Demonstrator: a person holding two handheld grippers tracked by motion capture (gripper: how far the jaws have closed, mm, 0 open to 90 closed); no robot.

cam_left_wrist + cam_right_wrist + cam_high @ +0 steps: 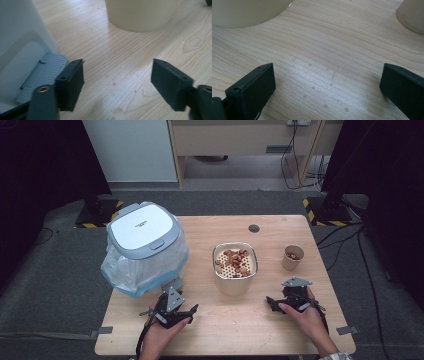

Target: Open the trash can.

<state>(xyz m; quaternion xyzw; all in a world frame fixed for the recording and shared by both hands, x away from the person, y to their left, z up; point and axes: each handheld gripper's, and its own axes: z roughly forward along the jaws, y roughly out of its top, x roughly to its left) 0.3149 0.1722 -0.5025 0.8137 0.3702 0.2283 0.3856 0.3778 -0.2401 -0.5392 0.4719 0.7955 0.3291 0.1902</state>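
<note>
Resting low over the pale wooden table (225, 330), near its front edge, with the left black two-jaw gripper (171, 309) in one hand and the right black two-jaw gripper (292, 297) in the other. Holding both pairs of jaws wide apart, with nothing between them but bare wood, most likely to be ready to grab something. Standing upright in the middle of the table, between the two grippers and a little beyond them: the cream round-cornered tub (235, 282), probably put there for easy reach from either side. Carrying a small heap of brown nuts or shells (234, 262) on a tray full of little holes at the top of that tub; too small to tell nuts from shells. Seems set up for picking and sorting, with the holes there perhaps to let crumbs drop through. Sitting at the left of the table, close by the left gripper: the big white bin with a grey lid and a clear plastic bag (142, 232), lid shut, likely there for rubbish. Showing its ribbed grey foot pedal (42, 75) just beside the left jaw, near but not touching. Standing well off to the right, past the right gripper: the small brown paper cup (292, 260), open side up with something brown inside, maybe there to take the good bits. Pointing both grippers forward at the tub and touching none of these things.
</note>
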